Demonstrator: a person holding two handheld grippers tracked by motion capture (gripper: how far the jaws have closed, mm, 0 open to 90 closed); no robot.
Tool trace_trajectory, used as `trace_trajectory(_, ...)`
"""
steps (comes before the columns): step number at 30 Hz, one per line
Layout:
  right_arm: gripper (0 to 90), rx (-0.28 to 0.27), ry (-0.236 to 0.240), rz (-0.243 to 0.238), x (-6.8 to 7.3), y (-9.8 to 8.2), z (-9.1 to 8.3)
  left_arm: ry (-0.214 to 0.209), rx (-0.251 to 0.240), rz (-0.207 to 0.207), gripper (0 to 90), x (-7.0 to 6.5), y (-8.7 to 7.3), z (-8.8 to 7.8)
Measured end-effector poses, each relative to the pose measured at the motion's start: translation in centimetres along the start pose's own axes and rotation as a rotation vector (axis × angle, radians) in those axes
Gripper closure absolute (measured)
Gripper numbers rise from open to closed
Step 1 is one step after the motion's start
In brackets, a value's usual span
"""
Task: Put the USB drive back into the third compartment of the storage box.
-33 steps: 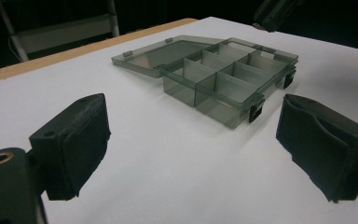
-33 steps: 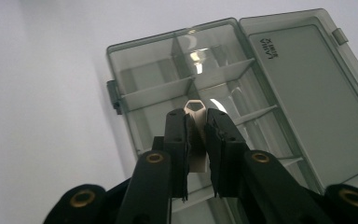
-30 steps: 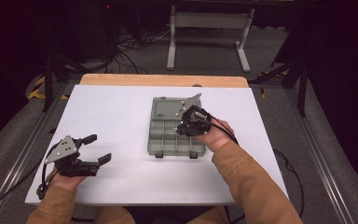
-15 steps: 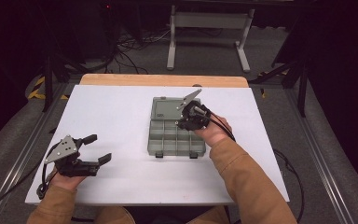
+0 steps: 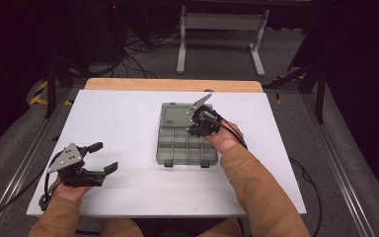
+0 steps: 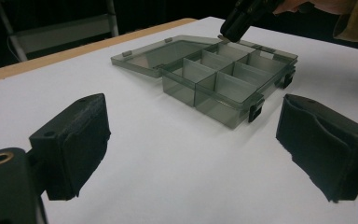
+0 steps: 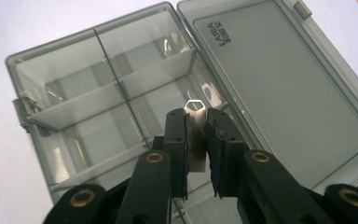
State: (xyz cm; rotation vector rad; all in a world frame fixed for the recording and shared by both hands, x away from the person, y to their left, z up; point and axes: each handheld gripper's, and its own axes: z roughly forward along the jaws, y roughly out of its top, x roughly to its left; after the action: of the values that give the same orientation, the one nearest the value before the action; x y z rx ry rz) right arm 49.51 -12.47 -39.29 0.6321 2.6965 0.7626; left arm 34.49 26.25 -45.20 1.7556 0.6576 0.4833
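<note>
A grey see-through compartment box (image 5: pixel 185 147) lies on the white table, its lid (image 5: pixel 176 114) folded flat open behind it. My right gripper (image 5: pixel 195 129) hovers over the box's far right compartments, shut on a small clear plastic divider (image 7: pixel 196 106) that sticks out past its fingertips (image 7: pixel 177 122). In the right gripper view the gripper (image 7: pixel 196 122) points down at the box (image 7: pixel 74 93), close to the hinge with the lid (image 7: pixel 279 84). My left gripper (image 5: pixel 106 157) rests at the front left, open and holding nothing. From the left gripper (image 6: pixel 193 144), the box (image 6: pixel 223 79) and the right gripper (image 6: pixel 235 25) lie ahead.
The white table top (image 5: pixel 128 118) has a wooden far edge (image 5: pixel 172 85). A cable (image 5: pixel 234 131) trails from the right gripper along the sleeve. Beyond the table stand a metal frame (image 5: pixel 219 29) and floor cables.
My right gripper has crept a little farther over the box and sunk toward it, the divider still between its jaws. The left gripper has stayed put.
</note>
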Motion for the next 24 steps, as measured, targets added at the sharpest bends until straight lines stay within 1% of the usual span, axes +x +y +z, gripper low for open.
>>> trace_trajectory(11,79.2,0.041,-0.002,0.024,-0.8,-0.3,1.5,-0.001,0.000,0.001,10.3,0.0,0.0,0.0)
trace_trajectory(16,79.1,0.068,-0.002,0.045,-1.1,-0.6,2.2,0.003,0.006,-0.001,10.3,0.0,0.0,-0.1)
trace_trajectory(17,79.1,0.071,0.000,0.048,-1.2,-0.6,2.2,0.004,0.007,0.005,10.3,0.1,0.0,-0.1)
trace_trajectory(24,79.1,0.092,0.004,0.056,-1.3,-0.9,2.7,0.001,0.004,0.007,10.3,0.1,0.0,0.0)
